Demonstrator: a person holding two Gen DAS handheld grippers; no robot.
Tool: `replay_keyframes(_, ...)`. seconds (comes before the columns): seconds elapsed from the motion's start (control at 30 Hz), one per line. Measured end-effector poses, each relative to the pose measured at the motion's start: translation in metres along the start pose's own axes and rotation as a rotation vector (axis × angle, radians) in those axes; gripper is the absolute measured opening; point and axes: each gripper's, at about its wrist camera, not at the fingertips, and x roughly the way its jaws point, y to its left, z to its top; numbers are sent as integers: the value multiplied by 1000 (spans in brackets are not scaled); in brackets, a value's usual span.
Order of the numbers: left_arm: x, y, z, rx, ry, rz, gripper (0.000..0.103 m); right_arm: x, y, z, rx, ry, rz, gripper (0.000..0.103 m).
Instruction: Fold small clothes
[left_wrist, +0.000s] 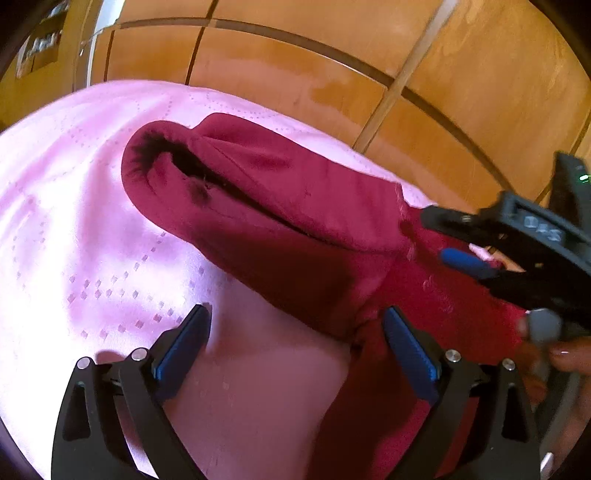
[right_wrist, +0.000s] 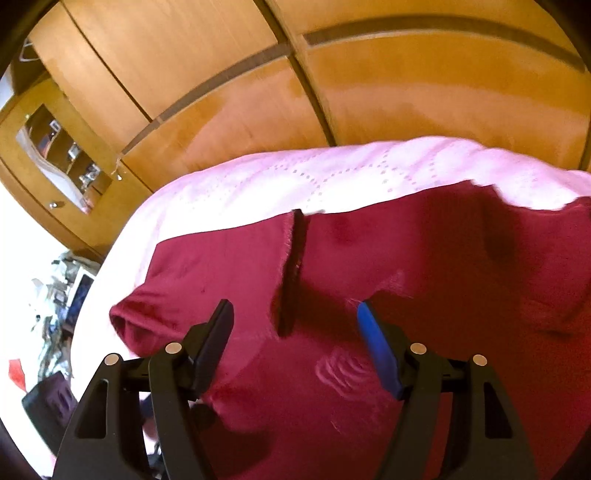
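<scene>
**Operator:** Left gripper at the bottom of my left wrist view has its jaws wide apart and nothing is clamped. One blue pad hangs over the pink bedspread; the other hangs over the dark red garment.

**Observer:** And the garment itself?

**Operator:** It lies on the bedspread, running from the centre of that frame down to the lower right, with a sleeve opening gaping at its upper left end.

**Observer:** What about the other hand?

**Operator:** Right gripper has its jaws spread too, with nothing pinched. I see red cloth below them, filling the middle and right of the right wrist view. A raised fold or seam stands up in the cloth just above the gap.

**Observer:** Anything crowding you?

**Operator:** In the left wrist view the right gripper reaches in from the right edge over the garment, with a fingertip of the person below it. Wooden wardrobe doors fill the top of both frames. Clutter sits beside the bed at the left edge.
</scene>
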Motion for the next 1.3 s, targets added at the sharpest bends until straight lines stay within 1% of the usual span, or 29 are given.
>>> replay_keyframes(0.07, 3, 1, 1, -7, -1, -8, 94, 12, 2, 2, 13, 21, 13, 58)
replay_keyframes(0.1, 7, -1, 2, 0, 7, 3, 95, 16, 2, 2, 15, 30, 13, 56)
replay_keyframes(0.13, 9, -4, 2, 13, 12, 20, 95, 20, 2, 1, 19, 39, 2, 48)
replay_keyframes(0.17, 12, -9, 2, 37, 21, 41, 97, 23, 2, 0, 18, 43, -9, 32)
replay_keyframes(0.2, 14, -13, 1, 51, 29, 56, 98, 26, 3, 0, 13, 46, -12, 24)
replay_keyframes(0.23, 15, -14, 1, 58, 33, 65, 98, 24, 4, -1, -2, 44, -12, 12)
replay_keyframes(0.27, 16, -16, 1, 65, 37, 74, 98, 20, 5, -1, -10, 35, -6, 6)
replay_keyframes(0.3, 18, -18, 1, 72, 41, 84, 98, 15, 5, -1, -17, 24, -2, 5)
replay_keyframes(0.43, 21, -24, 2, 94, 51, 115, 98, -22, 4, -2, -33, -49, 0, 5)
replay_keyframes(0.5, 21, -25, 1, 106, 56, 131, 98, -45, 1, -5, -55, -92, -19, 5)
replay_keyframes(0.63, 20, -24, 2, 97, 51, 119, 98, -80, -8, -8, -72, -159, -56, 5)
replay_keyframes(0.77, 19, -21, 3, 88, 42, 105, 98, -113, -28, -12, -61, -221, -110, 5)
replay_keyframes(0.9, 14, -17, 0, 78, 30, 93, 98, -152, -66, -27, -17, -282, -198, 5)
replay_keyframes(0.97, 14, -17, 0, 81, 30, 97, 98, -162, -84, -30, 18, -294, -223, 5)
replay_keyframes(1.0, 14, -18, 0, 84, 31, 101, 98, -165, -94, -34, 42, -289, -225, 5)
replay_keyframes(1.03, 15, -19, -1, 87, 31, 105, 98, -165, -99, -36, 59, -275, -206, 5)
replay_keyframes(1.1, 16, -20, 1, 89, 33, 109, 98, -159, -105, -44, 77, -237, -120, 5)
replay_keyframes(1.13, 17, -21, 2, 89, 33, 109, 98, -153, -102, -46, 76, -224, -100, 6)
replay_keyframes(1.2, 16, -21, 2, 89, 30, 110, 98, -135, -93, -50, 68, -183, -63, 27)
replay_keyframes(1.23, 15, -22, 1, 89, 26, 114, 98, -123, -86, -51, 65, -166, -47, 49)
replay_keyframes(1.27, 14, -21, 1, 87, 20, 119, 98, -111, -78, -50, 63, -158, -39, 54)
replay_keyframes(1.3, 11, -21, -1, 83, 9, 128, 98, -98, -69, -49, 62, -141, -29, 54)
